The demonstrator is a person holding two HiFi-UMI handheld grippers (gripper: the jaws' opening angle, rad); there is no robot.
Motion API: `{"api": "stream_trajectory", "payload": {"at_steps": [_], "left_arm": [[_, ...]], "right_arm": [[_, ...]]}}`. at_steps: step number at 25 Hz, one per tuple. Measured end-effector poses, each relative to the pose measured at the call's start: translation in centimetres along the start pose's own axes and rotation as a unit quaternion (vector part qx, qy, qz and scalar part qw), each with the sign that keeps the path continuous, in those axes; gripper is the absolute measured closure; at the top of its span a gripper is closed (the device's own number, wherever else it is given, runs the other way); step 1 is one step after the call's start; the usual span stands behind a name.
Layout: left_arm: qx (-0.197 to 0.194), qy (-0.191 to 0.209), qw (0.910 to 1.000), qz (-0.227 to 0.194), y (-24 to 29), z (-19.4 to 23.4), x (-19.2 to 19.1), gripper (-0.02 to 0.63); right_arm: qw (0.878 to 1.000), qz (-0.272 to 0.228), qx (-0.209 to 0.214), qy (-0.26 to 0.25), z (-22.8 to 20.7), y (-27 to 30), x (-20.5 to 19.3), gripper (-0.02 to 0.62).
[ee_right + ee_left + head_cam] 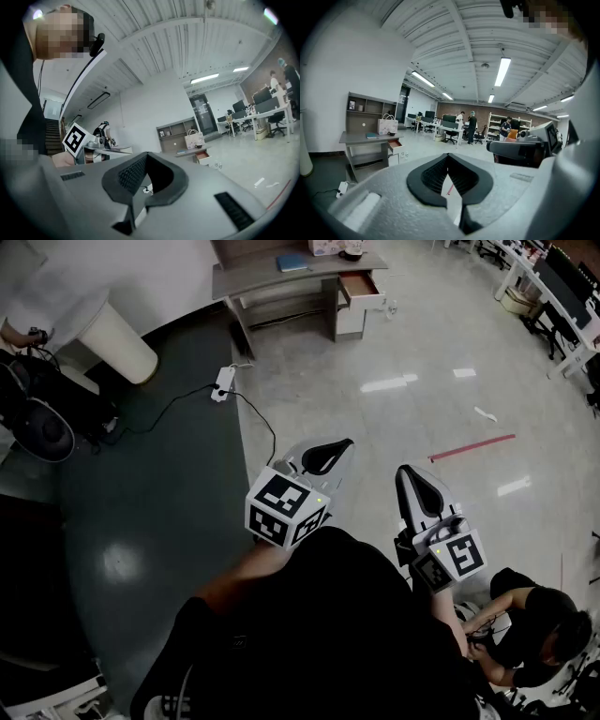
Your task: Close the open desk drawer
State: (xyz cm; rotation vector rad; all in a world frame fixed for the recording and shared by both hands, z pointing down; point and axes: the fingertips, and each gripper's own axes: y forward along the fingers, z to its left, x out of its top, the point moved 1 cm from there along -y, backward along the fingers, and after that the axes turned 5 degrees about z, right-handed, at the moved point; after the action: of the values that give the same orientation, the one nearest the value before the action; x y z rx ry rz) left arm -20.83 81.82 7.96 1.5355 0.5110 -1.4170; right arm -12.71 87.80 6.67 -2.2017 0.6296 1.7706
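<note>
Long grey surface (281, 273) stands well off across the pale floor (375, 418). Its open wood-lined drawer (359, 284) juts out at its right end. Left gripper (323, 456), right gripper (419, 491): jaws together, nothing held.

Risk: you trip on the white power strip (223, 383) or its black cable. Keep right, where the floor is open.

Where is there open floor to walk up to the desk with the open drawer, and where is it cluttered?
The pale floor between the drawer and the red tape line is bare apart from one white scrap: a straight path. To its left a power strip and its cable lie along its edge.
</note>
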Motion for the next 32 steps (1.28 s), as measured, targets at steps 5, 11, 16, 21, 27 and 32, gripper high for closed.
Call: {"api": "stream_trajectory", "payload": {"at_steps": [5, 11, 16, 21, 27, 32], "left_arm": [[-0.002, -0.003, 1.0, 0.006, 0.8, -0.6, -0.5, 0.6], [-0.009, -0.024, 0.9994, 0.025, 2.5, -0.7, -1.5, 0.6], [-0.008, -0.032, 0.9985, 0.044, 3.7, -0.4, -2.6, 0.6], [-0.013, -0.051, 0.9967, 0.062, 5.8, 2.3, -3.1, 0.6], [-0.019, -0.065, 0.996, 0.057, 10.6, 7.3, -1.5, 0.6], [-0.017, -0.067, 0.9965, 0.047, 15.3, 13.3, 1.4, 0.6]], "right_arm": [[1.0, 0.002, -0.002, 0.007, -0.8, -0.6, -0.4, 0.583], [1.0, 0.001, 0.022, -0.018, -0.7, -0.7, -0.2, 0.583], [0.999, 0.008, 0.029, 0.019, -2.4, -0.2, -1.1, 0.581], [0.999, 0.014, 0.021, 0.044, -5.0, 2.0, -1.4, 0.581], [0.997, 0.043, 0.005, 0.062, -9.8, 6.6, -1.0, 0.581], [0.997, 0.041, 0.005, 0.058, -14.8, 12.6, 0.7, 0.581]]}}
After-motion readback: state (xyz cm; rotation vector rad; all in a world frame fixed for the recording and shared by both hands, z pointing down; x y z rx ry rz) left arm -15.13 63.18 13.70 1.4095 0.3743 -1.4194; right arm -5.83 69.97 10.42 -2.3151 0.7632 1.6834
